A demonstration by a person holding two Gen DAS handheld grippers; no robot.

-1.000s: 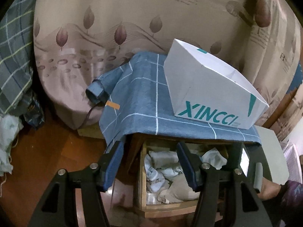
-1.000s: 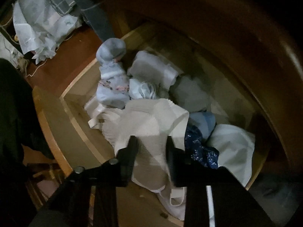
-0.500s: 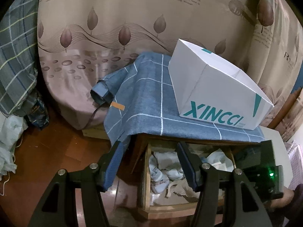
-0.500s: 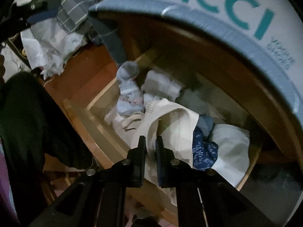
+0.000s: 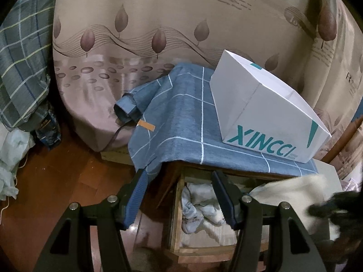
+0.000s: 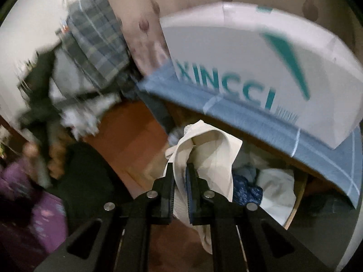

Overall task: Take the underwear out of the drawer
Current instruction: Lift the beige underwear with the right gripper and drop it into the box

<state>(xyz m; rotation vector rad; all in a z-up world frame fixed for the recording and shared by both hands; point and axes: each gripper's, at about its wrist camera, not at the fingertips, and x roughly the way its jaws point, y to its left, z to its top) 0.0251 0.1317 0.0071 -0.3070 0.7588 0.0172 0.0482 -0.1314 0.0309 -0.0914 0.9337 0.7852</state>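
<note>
We've got right gripper (image 6: 180, 172) clamped on cream underwear (image 6: 211, 149); thin pinch, cloth may snag drawer (image 5: 175, 215) edge & slip. Left gripper (image 5: 179, 197) half-open, empty.

Open drawer (image 5: 175, 206) reachable from above and front, half crammed with crumpled clothes (image 5: 199, 204). Overhead, tight: blue checked cloth (image 5: 181, 122) draped over the cabinet edge, white box (image 5: 261, 113) on top. Left, bare wooden floor (image 5: 56, 181), clear passage.

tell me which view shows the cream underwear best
The right wrist view: the cream underwear hangs pinched in the right tongs, folds clear. The left wrist view catches only a blurred pale edge at lower right.
</note>
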